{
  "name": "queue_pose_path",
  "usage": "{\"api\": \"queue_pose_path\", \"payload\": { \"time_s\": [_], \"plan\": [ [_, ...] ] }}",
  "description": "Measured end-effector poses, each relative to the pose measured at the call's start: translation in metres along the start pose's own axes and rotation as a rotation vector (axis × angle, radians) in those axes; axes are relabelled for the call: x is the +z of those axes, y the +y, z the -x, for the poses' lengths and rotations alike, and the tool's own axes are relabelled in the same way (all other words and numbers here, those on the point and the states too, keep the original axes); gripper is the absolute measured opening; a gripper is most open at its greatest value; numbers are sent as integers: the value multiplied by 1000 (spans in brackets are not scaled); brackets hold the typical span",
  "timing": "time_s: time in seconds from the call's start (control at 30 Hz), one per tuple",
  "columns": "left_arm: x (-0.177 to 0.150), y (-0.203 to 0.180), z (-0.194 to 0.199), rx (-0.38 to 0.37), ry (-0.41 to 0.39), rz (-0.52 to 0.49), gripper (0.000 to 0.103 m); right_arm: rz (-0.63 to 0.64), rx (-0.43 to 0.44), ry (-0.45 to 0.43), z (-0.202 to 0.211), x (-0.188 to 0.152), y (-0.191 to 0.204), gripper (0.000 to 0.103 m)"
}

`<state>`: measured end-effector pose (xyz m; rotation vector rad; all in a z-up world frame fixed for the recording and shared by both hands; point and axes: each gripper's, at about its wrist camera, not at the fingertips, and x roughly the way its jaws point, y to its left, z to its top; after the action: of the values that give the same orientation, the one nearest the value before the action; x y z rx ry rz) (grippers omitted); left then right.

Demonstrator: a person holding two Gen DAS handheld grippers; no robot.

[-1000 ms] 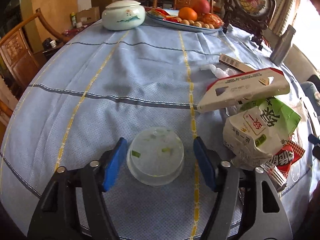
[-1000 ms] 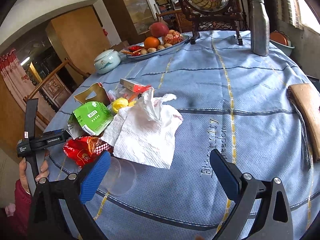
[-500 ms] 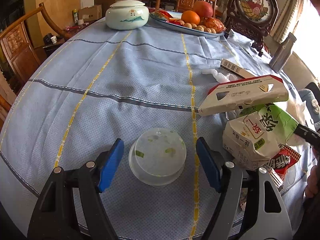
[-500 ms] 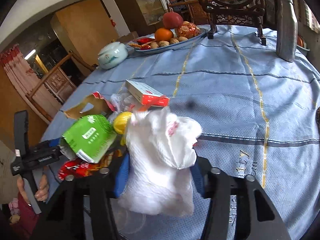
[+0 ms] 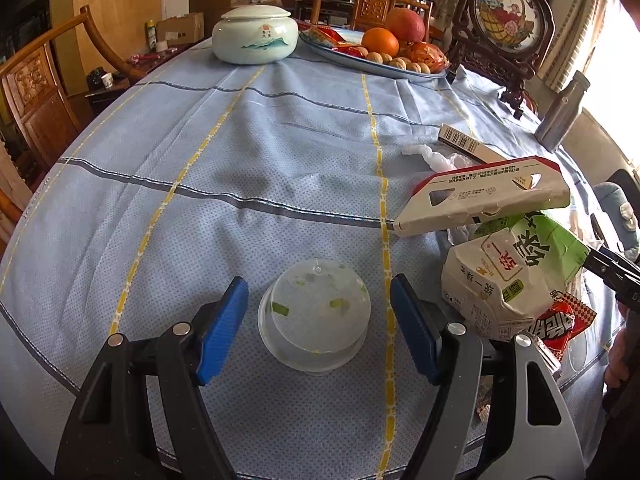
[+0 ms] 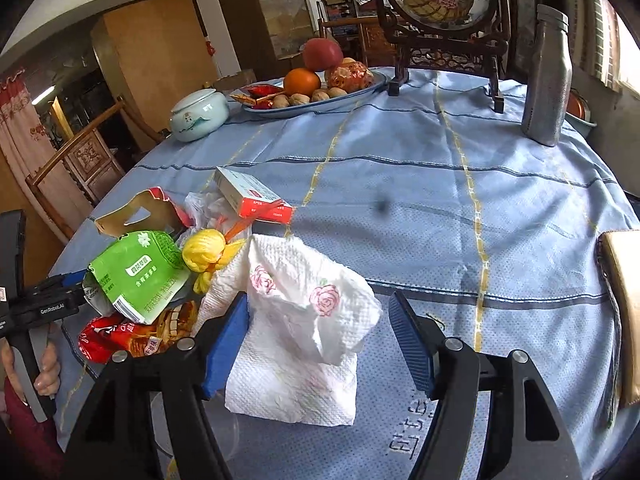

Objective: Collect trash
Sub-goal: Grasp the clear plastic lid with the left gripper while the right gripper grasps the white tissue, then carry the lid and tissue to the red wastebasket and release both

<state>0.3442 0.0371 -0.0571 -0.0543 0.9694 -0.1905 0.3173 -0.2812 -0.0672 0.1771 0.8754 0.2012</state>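
Between the right claw (image 6: 318,338) fingers: rose-printed paper towel (image 6: 304,320), jaws opening, left pad touching it.
Between the parted left claw (image 5: 318,324) fingers, untouched on the surface (image 5: 240,152): clear plastic container (image 5: 316,316). Beside it, green-and-white carton (image 5: 508,276), Chinese print only.

left claw (image 5: 316,328) open | astride clear plastic container (image 5: 314,322) | not touching

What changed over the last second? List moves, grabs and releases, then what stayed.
The right gripper closed on the rose-printed paper towel, bunching it up, and its jaws are now opening again around it. The left gripper stayed open around the clear plastic container; the trash pile is unmoved.
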Motion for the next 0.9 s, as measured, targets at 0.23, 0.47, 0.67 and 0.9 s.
{"api": "queue_pose_path", "payload": {
  "time_s": [0.23, 0.47, 0.67, 0.9],
  "plan": [
    [-1, 1, 3, -12, -18, 0, 69, 43, 47, -103, 21, 0, 12, 18],
    [-4, 0, 17, -63, -96, -14, 48, 77, 103, -255, 57, 1, 21, 17],
    [-14, 11, 39, -90, -142, 59, 48, 99, 122, -331, 80, -3, 30, 17],
    [-37, 26, 99, -71, -211, 99, 48, 118, 227, -375, 109, -15, 55, 17]
  ]
}}
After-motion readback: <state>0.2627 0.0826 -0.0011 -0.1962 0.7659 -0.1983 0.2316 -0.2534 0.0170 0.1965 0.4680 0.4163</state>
